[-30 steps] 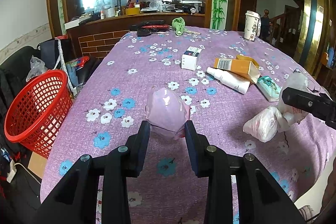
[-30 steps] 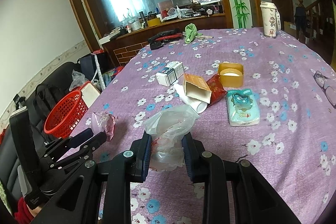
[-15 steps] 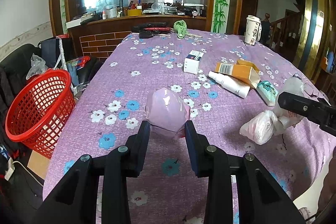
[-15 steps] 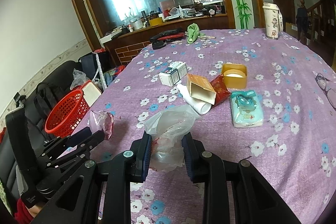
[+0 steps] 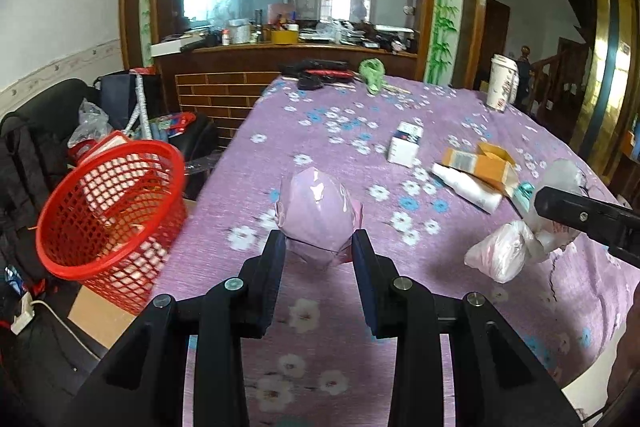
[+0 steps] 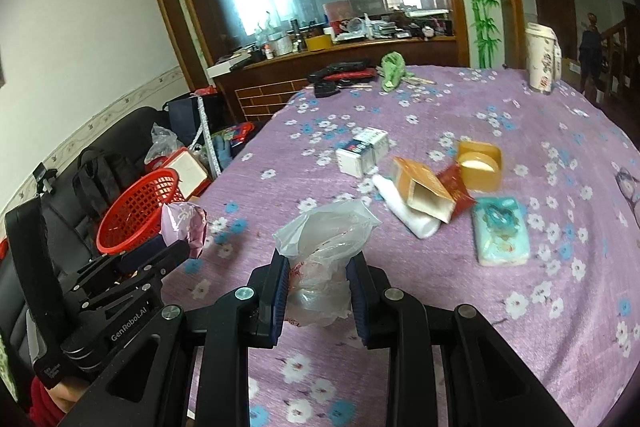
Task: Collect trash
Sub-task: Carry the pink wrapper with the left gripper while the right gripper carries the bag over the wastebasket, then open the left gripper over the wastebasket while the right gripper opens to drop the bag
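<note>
Purple flowered tablecloth (image 5: 400,95), clutter past 12 o'clock. Your left gripper (image 5: 319,255) is clamped on the pink wrapper (image 5: 316,211), your right gripper (image 6: 316,281) on the clear plastic bag (image 6: 324,239). The red basket (image 5: 108,211) at 9 o'clock looks nearly empty (hard to tell). Boxes and tube not yet collected.

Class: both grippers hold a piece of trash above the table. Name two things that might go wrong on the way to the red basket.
1. The clear plastic bag is limp and pinched only low down by the right gripper; it may slip free.
2. The red basket sits tilted beside the table, so the pink wrapper dropped from the left gripper may miss it.
</note>
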Tool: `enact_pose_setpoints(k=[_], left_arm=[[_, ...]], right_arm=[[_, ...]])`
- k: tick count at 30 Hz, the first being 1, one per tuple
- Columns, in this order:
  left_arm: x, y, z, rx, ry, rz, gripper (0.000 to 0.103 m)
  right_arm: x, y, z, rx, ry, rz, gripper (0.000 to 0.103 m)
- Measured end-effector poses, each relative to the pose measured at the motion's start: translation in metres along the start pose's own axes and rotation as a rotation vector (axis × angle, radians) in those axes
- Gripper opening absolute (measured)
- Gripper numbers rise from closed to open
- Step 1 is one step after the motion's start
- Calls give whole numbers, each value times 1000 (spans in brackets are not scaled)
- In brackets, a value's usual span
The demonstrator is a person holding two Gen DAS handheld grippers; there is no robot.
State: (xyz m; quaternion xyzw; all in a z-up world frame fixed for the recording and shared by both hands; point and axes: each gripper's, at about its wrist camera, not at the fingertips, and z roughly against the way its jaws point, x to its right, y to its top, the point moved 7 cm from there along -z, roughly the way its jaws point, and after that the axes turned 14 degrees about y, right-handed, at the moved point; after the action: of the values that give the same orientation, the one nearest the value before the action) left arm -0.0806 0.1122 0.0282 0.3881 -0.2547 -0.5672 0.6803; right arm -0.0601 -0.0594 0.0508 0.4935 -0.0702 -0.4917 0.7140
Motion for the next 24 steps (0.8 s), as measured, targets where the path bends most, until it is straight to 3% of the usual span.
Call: enact_pose_setpoints(k=[16,24], left_arm=[[-113,24,-5,29,139,150,33],[-174,23,-18,2,198,221,33]], right_arm=[[-75,29,-54,-68,115,84,29],[-127,56,-92,-91,170,156,30]])
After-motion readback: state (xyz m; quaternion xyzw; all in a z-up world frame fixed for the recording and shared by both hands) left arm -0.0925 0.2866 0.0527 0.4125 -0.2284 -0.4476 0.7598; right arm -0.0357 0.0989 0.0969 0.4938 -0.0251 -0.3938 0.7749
